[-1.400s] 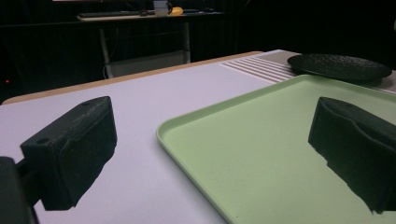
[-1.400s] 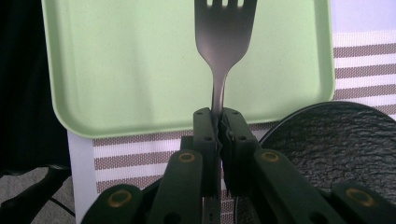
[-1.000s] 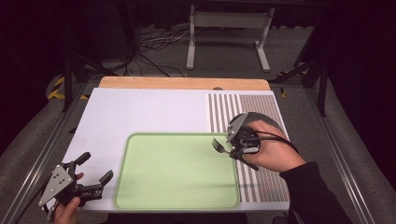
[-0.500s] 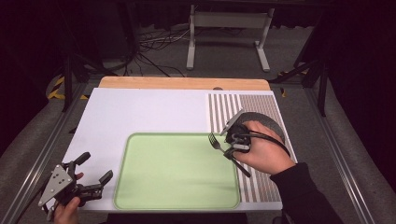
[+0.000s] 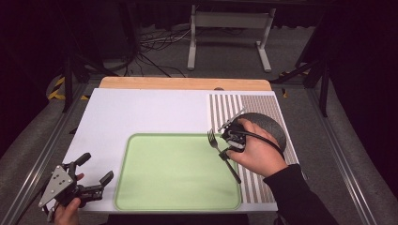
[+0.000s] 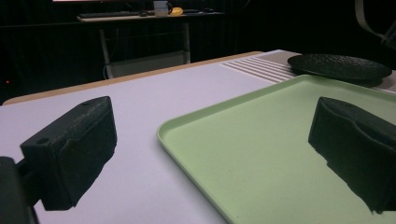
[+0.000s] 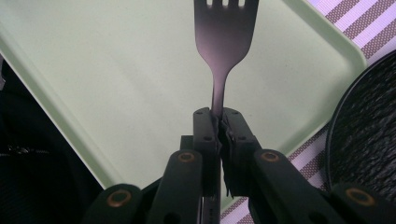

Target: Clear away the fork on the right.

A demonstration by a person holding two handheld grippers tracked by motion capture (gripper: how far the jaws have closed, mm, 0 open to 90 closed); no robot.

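A dark metal fork (image 5: 218, 148) is held above the right edge of the light green tray (image 5: 173, 187), its tines toward the far left. My right gripper (image 5: 224, 150) is shut on the fork's neck. In the right gripper view the fork (image 7: 225, 42) rises straight up from my shut gripper (image 7: 219, 122) over the tray (image 7: 116, 70). My left gripper (image 5: 96, 168) rests at the table's near left corner, beside the tray, open and holding nothing. In the left gripper view my gripper (image 6: 212, 149) spans the tray's corner (image 6: 280, 140).
A black round plate (image 5: 270, 125) lies on the striped mat (image 5: 225, 108) at the right, partly hidden by the hand. It also appears as the plate (image 7: 369, 135) and the plate (image 6: 338, 65). The white table top (image 5: 141, 112) extends behind the tray.
My right gripper has shifted a little to the left with the fork, bringing it further over the tray's right edge. The left gripper has not moved.
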